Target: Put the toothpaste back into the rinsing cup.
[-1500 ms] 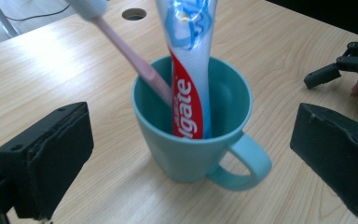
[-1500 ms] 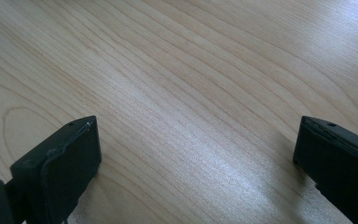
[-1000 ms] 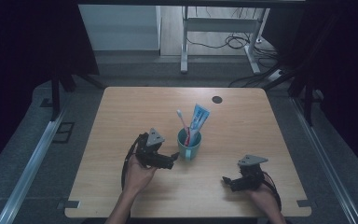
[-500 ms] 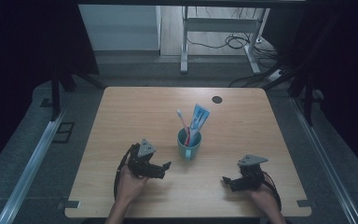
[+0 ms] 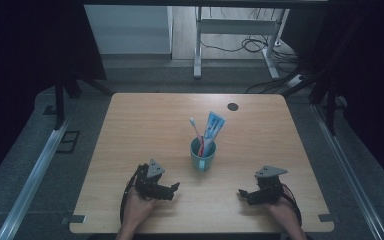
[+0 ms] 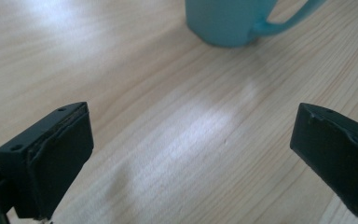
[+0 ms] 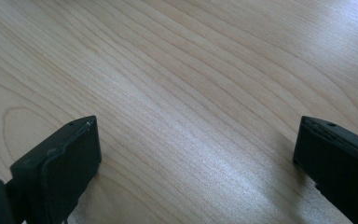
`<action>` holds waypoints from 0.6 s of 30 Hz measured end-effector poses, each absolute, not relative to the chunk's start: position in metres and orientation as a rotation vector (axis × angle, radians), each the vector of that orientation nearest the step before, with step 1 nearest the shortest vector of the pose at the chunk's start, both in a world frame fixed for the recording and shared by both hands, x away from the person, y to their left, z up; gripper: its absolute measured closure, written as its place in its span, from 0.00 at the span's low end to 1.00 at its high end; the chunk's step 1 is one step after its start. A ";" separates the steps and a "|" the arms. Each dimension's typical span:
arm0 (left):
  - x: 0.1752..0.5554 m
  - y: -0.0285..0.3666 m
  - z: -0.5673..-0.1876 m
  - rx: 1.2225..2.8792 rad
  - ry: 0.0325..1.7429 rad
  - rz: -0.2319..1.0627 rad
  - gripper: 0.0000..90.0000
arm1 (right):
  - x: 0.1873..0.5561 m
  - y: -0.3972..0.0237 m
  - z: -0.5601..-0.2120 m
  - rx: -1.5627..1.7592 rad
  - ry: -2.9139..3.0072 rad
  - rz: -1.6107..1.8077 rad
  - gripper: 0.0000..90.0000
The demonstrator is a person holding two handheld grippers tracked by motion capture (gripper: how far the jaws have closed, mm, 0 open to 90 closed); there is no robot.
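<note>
A teal mug [image 5: 202, 155] stands upright near the middle of the wooden table [image 5: 145, 120]. A toothbrush [image 5: 196, 130] and a toothpaste tube [image 5: 212, 129] stick up out of it. My left gripper [image 5: 174, 189] rests near the front edge, left of the mug, jaws open and empty. In the left gripper view the mug's base and handle [image 6: 242, 23] lie ahead of the gripper [image 6: 200, 154]. My right gripper [image 5: 241, 194] sits at the front right, open, over bare wood [image 7: 196, 93].
A dark round cable hole [image 5: 232, 106] marks the table's far right. Beyond the far edge stand a metal table leg [image 5: 197, 45] and floor cables [image 5: 250, 45]. A rail [image 5: 35, 175] runs along the left of the table.
My left gripper has drawn back from the mug toward the front edge and to the left. The right gripper has stayed where it was.
</note>
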State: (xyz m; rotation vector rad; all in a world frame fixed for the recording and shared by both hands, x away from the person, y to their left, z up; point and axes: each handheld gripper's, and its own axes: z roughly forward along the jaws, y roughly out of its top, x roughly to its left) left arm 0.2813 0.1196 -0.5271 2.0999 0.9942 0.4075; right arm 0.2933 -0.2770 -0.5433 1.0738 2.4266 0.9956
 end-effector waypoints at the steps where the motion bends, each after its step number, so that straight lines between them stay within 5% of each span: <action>1: 0.281 0.120 -0.529 2.105 0.998 0.401 0.00 | 0.293 -0.277 -0.543 1.070 2.426 0.997 0.00; 18: 0.284 0.116 -0.545 2.220 1.034 0.360 0.00 | 0.293 -0.277 -0.544 1.069 2.426 0.998 0.00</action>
